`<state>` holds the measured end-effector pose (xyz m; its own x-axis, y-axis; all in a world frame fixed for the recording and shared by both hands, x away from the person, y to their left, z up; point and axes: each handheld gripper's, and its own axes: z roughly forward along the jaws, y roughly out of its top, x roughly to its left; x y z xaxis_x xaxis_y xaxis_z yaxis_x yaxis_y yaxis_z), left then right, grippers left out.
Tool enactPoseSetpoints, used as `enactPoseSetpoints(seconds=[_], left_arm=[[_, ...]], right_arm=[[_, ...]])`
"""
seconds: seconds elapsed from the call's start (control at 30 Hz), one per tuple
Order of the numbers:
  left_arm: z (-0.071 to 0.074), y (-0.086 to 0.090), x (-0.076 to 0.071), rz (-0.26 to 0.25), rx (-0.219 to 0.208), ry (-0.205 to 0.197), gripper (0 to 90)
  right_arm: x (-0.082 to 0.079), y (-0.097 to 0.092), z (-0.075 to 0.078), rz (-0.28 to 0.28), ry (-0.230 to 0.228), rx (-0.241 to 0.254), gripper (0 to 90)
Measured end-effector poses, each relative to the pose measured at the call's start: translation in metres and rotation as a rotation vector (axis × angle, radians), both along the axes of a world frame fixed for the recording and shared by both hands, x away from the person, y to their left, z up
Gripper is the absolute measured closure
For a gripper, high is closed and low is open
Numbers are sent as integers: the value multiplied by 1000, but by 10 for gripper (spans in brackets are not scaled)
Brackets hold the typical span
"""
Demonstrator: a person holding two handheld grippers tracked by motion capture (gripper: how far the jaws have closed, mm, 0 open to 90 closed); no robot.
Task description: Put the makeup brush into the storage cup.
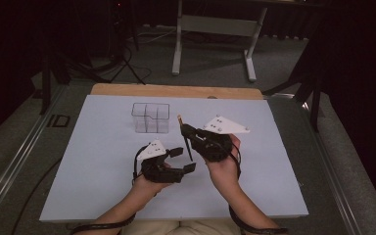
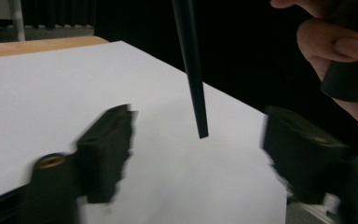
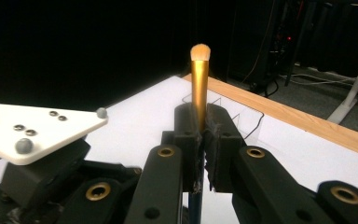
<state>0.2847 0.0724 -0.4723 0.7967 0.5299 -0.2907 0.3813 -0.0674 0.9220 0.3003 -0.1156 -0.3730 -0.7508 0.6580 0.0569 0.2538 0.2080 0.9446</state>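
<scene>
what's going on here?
A person works two grippers over a white sheet. The right gripper is clamped on a makeup brush, bristles up, black handle hanging below. The left gripper, jaws apart, sits beside that handle tip without touching it. A clear divided box waits behind.

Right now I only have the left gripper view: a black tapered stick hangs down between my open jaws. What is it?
Observer: It's the handle of a makeup brush. The right gripper view shows a gold collar and pale bristles at the top end.
Operator: What's holding it?
Observer: The right gripper, shut on it just below the gold collar, with the bristles pointing up.
Operator: Anywhere to put it?
Observer: The high view shows a clear box with compartments, standing on the far part of the white sheet, beyond the left gripper.
</scene>
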Motion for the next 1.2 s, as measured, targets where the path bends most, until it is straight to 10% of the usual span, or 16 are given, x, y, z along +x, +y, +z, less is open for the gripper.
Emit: enactPoseSetpoints(seconds=[0.63,1.2], left_arm=[[4,2,8,-17,-21,12,824],[5,12,12,-93,58,30,863]], right_arm=[[-4,3,-1,-4,-23,-11,843],[-5,-6,-6,47,8,10,837]])
